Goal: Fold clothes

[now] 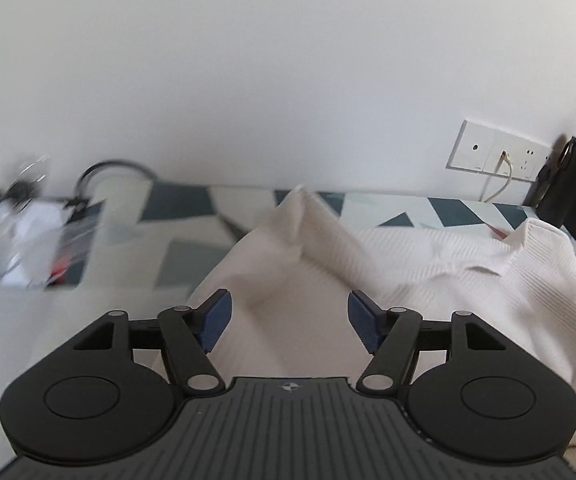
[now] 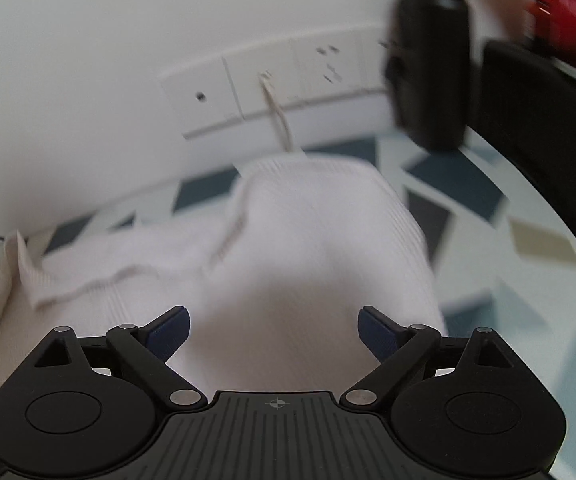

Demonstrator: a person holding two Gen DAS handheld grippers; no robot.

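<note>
Left wrist view first: the left gripper (image 1: 289, 320) hangs above the cloth with its blue pads (image 1: 217, 320) spread apart and nothing between them. Below and ahead lies the white knitted sweater (image 1: 428, 264), rumpled on the table (image 1: 191, 248) with its geometric blue, grey and white cover. One fold of the knit stands up in a peak toward the wall, and the ribbed collar sits at the right, near the table's edge. A white socket panel (image 1: 496, 152) is on the wall behind, with a pale cable (image 1: 502, 180) plugged in. At the far left, a blurred clutter of items (image 1: 35, 236) sits on the table.

Over to the right wrist view: the right gripper (image 2: 273, 332) is also wide open, pads clear of the fabric, nothing pinched. The sweater fills the middle of the picture, a rounded folded bulk straight ahead, with a ribbed edge trailing left. A black bottle (image 2: 432, 64) stands on the table at the upper right, beside the socket panel. This view is smeared with blur.
</note>
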